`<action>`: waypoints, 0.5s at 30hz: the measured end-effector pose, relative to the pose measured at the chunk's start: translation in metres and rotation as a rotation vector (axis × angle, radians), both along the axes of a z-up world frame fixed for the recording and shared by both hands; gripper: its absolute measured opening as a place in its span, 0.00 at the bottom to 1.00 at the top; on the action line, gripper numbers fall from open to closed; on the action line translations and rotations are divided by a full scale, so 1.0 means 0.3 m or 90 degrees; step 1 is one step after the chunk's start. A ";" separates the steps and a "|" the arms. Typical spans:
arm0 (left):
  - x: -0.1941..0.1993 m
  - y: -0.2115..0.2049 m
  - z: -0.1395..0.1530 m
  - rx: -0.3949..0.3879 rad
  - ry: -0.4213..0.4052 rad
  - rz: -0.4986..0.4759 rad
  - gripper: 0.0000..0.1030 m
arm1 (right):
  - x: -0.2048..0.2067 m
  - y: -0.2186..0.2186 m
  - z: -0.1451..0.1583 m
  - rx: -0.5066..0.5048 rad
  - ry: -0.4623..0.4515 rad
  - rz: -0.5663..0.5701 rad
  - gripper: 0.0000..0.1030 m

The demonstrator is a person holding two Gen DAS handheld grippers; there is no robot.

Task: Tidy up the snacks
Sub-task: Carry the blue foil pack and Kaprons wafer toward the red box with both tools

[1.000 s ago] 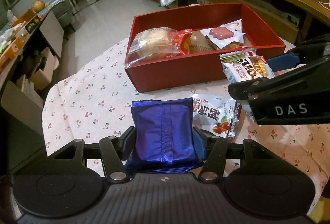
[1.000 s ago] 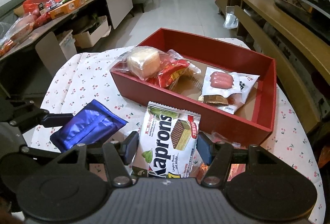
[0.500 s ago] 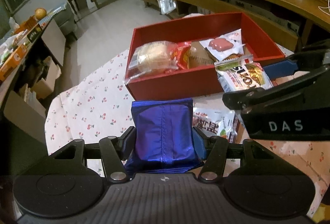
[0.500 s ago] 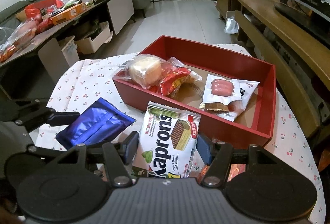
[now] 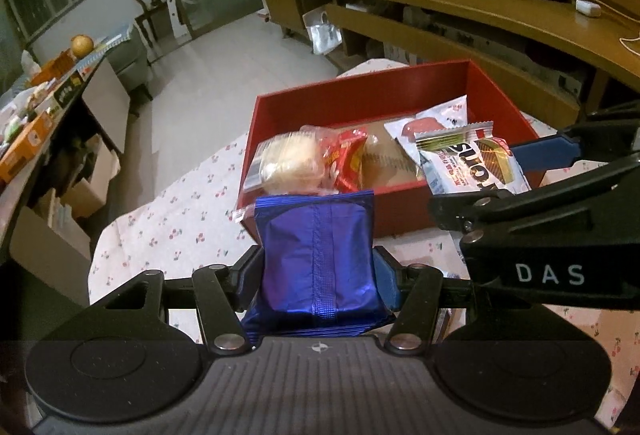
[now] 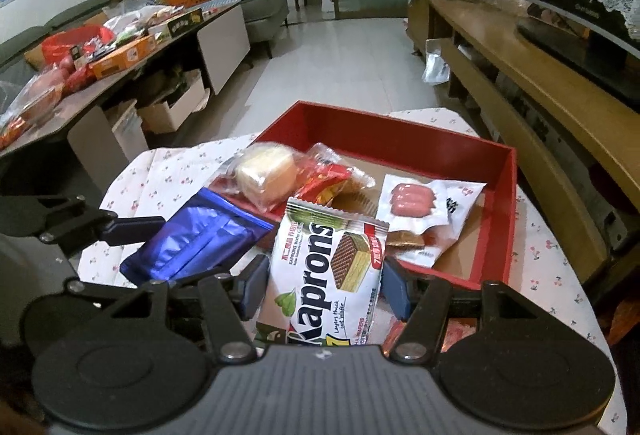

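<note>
A glossy blue foil packet is clamped between the pads of the left hand-held gripper. Its wrapper is metallic, with a crimped seam running down the middle and a sealed flat edge at the top. It is held above the cherry-print cloth of the desk, just near of the red box. In the right wrist view the same packet is seen at the left, tilted toward the box's near left corner.

A white wafer packet printed "Kaprons" is gripped by the right hand-held gripper; the blue pads press on both its sides. A picture of a layered chocolate wafer, a green leaf and a red corner patch are printed on it. It is held upright over the near wall of the red box.

Inside the box, a pale round cake in clear wrap is seen at the left, a red-and-yellow packet just beside it, and a white pouch showing pink sausages toward the right. A small brown packet lies partly under that pouch. Bare brown cardboard is visible on the floor of the box.
</note>
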State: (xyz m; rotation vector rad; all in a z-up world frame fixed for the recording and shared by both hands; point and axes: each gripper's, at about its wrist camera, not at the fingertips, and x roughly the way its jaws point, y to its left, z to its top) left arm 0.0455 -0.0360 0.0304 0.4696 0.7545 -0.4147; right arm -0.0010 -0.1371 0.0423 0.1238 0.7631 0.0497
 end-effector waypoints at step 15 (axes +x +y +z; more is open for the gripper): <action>0.083 -0.077 0.026 -0.005 -0.023 -0.001 0.63 | 0.080 -0.055 0.034 0.010 -0.024 -0.032 0.76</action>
